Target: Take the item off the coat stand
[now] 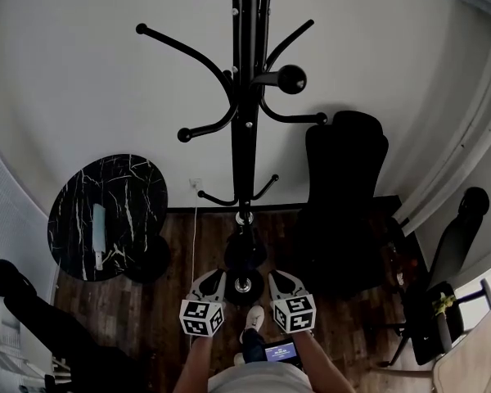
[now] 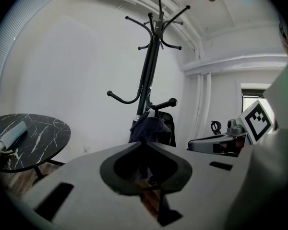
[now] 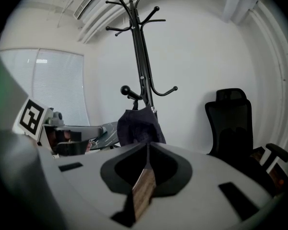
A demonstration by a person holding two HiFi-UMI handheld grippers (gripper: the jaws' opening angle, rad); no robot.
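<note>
One dark cloth item (image 3: 137, 126) hangs limp, low on the black metal coat stand (image 3: 141, 56). It seems to be a light, soft bag, so pinch its gathered top. The left gripper (image 2: 144, 143) and right gripper (image 3: 148, 145) hold their jaws together, empty.

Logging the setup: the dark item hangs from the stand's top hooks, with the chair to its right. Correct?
No. The dark item hangs low on the stand; its top hooks are bare, per the right gripper view. The chair is to its right.
</note>
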